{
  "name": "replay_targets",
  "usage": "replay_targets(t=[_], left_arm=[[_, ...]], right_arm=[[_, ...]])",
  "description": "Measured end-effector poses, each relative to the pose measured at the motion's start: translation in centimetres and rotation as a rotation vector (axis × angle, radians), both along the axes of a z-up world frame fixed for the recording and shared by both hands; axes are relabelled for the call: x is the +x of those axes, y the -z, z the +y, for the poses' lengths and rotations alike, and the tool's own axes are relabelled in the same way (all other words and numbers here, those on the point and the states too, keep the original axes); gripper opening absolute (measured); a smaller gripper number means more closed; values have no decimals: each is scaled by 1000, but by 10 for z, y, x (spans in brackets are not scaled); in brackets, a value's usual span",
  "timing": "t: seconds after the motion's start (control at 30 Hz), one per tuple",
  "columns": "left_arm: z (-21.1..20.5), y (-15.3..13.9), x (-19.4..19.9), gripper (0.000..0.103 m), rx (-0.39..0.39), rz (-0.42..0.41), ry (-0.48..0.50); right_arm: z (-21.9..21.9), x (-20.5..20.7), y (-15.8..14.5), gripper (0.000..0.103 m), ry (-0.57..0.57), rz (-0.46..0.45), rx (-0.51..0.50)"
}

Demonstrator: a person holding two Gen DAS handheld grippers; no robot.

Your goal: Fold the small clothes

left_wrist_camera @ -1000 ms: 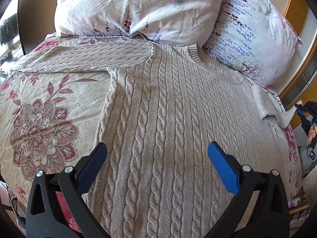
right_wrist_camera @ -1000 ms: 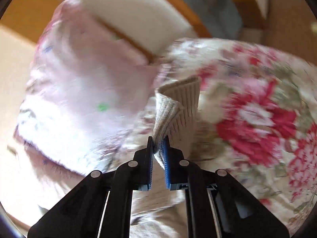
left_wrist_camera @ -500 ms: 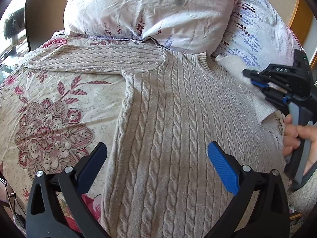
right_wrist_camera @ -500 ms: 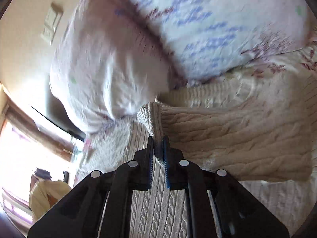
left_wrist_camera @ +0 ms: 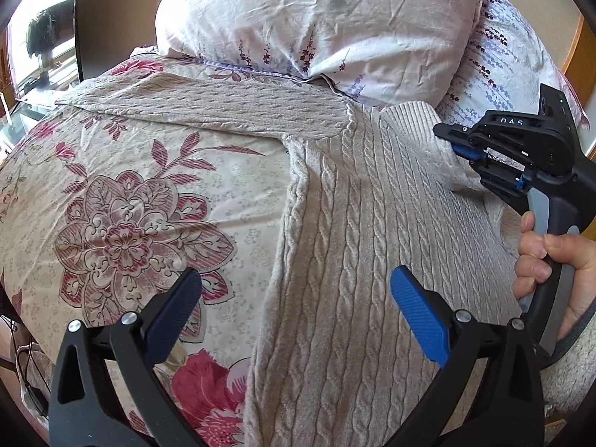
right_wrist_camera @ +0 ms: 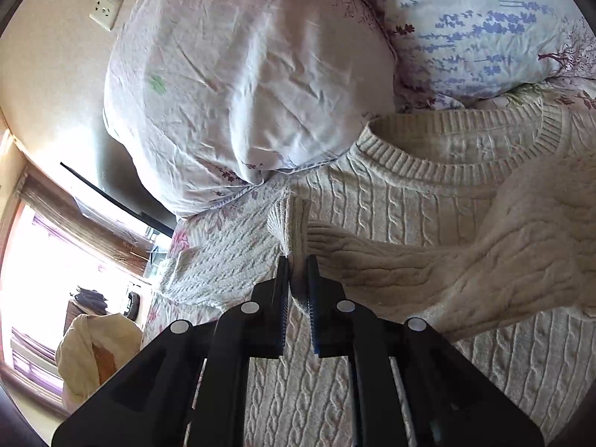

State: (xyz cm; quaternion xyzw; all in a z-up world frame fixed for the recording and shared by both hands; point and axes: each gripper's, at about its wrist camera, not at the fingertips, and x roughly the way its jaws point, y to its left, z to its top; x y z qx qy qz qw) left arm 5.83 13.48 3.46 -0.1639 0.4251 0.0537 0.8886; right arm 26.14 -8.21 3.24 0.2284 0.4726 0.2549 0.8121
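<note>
The right gripper (left_wrist_camera: 452, 147) has swung in from beyond the bed's edge, carrying the cuff (right_wrist_camera: 288, 223) over the sweater (left_wrist_camera: 357, 260). The sleeve (right_wrist_camera: 465, 272) now drapes across the chest below the collar (right_wrist_camera: 447, 164).

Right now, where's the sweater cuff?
The cuff is pinched in the right gripper, over the sweater's chest, just below the collar and pillow.

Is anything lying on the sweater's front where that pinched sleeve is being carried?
Nothing visible does. The right gripper holds the sleeve cuff over the sweater, whose cable-knit front lies bare. The pillows sit beyond the collar, off the chest.
</note>
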Motion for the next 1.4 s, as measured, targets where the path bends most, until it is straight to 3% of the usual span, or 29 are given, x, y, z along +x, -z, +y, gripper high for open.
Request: replay_targets(t=[0.2, 0.33, 0.4, 0.43, 0.47, 0.5, 0.57, 0.67, 0.8, 0.9, 1.07, 1.17, 1.23, 1.4], left_arm=[[7, -2, -3, 101, 5, -1, -9], [12, -1, -3, 101, 1, 1, -17], [14, 0, -2, 101, -4, 3, -19], [14, 0, -1, 101, -5, 2, -18], [14, 0, 0, 101, -5, 1, -15], [13, 0, 1, 101, -6, -1, -9], [10, -1, 3, 101, -5, -3, 6], [3, 0, 8, 101, -2, -4, 35], [-3, -1, 10, 101, 6, -7, 59], [-5, -1, 11, 101, 10, -7, 62], [-4, -1, 12, 101, 10, -6, 51], [-8, 0, 16, 101, 8, -2, 63], [-14, -1, 18, 101, 15, -7, 82], [-27, 0, 23, 101, 17, -5, 120]], right_arm=[[25, -1, 20, 10, -17, 40, -27], [42, -2, 33, 13, -82, 71, -95], [41, -9, 37, 22, -109, 119, -80], [39, -13, 37, 31, -121, 128, -63], [38, -16, 34, 41, -132, 124, -52], [32, -21, 29, 45, -135, 106, -45], [14, -29, 16, 48, -98, 49, -46], [-35, -36, 3, 48, 65, -26, -149], [-121, -40, 4, 48, 344, -50, -352], [-184, -51, 7, 47, 471, -22, -392], [-229, -89, 8, 47, 460, -50, -545], [-242, -104, 16, 47, 452, -12, -534], [-245, -115, 16, 47, 442, -11, -537], [-232, -116, 20, 47, 372, -46, -665]])
